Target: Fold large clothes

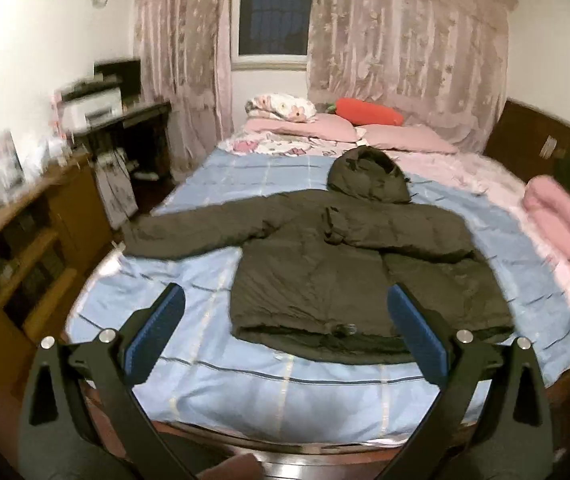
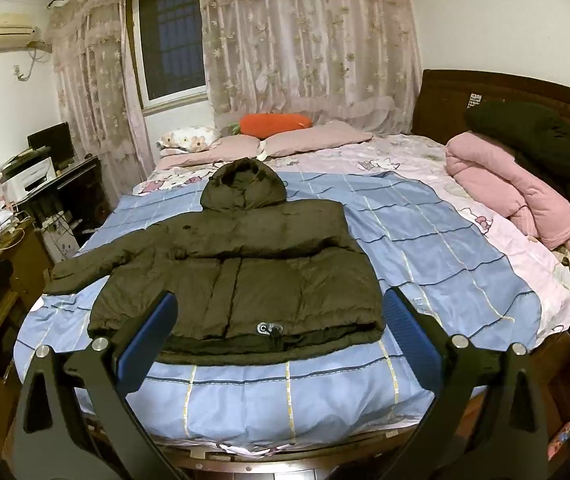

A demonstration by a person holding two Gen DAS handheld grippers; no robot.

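Observation:
A dark olive hooded puffer jacket (image 1: 325,264) lies flat on the blue checked bedsheet (image 1: 269,392), hood toward the pillows. Its left sleeve stretches out to the bed's left edge; its right sleeve is folded across the chest. It also shows in the right wrist view (image 2: 245,272), with a toggle at the hem. My left gripper (image 1: 285,328) is open and empty, held above the foot of the bed in front of the jacket's hem. My right gripper (image 2: 279,328) is open and empty too, in front of the hem.
Pink pillows (image 2: 317,140) and an orange carrot cushion (image 2: 275,124) lie at the head of the bed. A pink quilt (image 2: 517,200) with dark clothing on it is piled at the right. A desk with a printer (image 1: 93,108) and a wooden shelf (image 1: 25,248) stand at the left.

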